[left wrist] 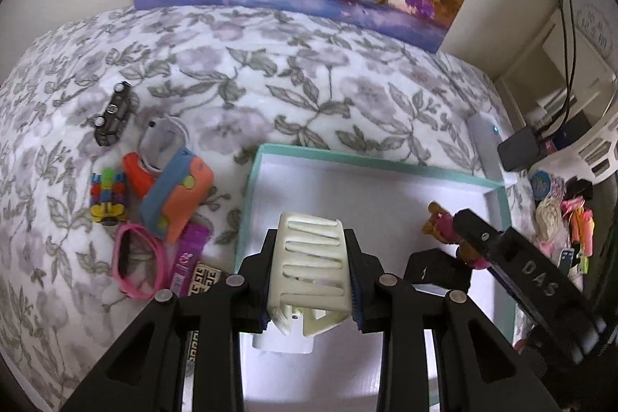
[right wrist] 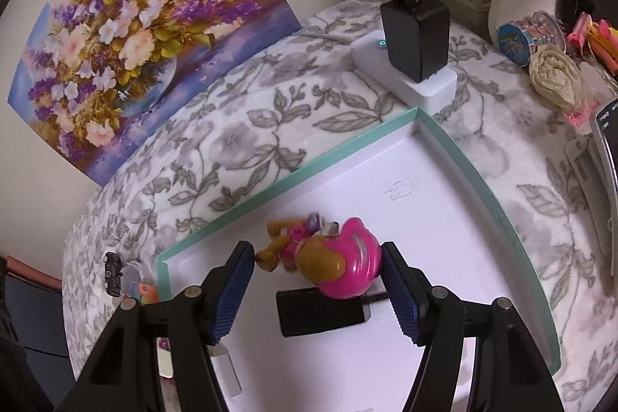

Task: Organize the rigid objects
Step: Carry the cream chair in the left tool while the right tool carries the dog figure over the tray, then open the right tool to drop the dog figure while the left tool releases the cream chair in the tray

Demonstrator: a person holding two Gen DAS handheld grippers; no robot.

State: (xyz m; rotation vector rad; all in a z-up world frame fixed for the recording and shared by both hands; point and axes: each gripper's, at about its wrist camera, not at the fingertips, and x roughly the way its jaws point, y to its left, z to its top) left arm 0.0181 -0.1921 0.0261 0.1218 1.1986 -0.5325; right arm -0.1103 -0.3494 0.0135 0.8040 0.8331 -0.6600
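Seen only from the left wrist: a heap of toys on the floral-covered surface [left wrist: 270, 91] left of the teal-rimmed tray [left wrist: 363, 163], among them a black toy car [left wrist: 112, 114], a blue and orange toy [left wrist: 175, 194], a many-coloured block toy [left wrist: 107, 194], pink glasses [left wrist: 139, 259] and a purple packet [left wrist: 189, 255]. Also from there, the right tongs [left wrist: 469, 246] reaching in from the right over the tray, with the pink figure just at the tip.

Seen clearly only from the right wrist: a pink and tan toy figure [right wrist: 332, 261] lying inside the tray [right wrist: 455, 145], partly over a black block [right wrist: 322, 311] on the tray floor; a black charger [right wrist: 417, 33] plugged into a white box [right wrist: 436, 87] beyond the tray's far corner; rolls of tape [right wrist: 519, 39] and a pale crumpled bundle [right wrist: 556, 80] at right.

Left tongs [left wrist: 311, 286]: closed snugly on a cream slotted plastic piece [left wrist: 311, 257], both pads pressed to its sides, held above the tray's white floor near its left wall.

Right tongs [right wrist: 316, 294]: spread about halfway, gripping nothing. Figure between the pads, its pink helmet close against the right pad [right wrist: 403, 300], contact not certain; clear gap to the left pad [right wrist: 231, 296].
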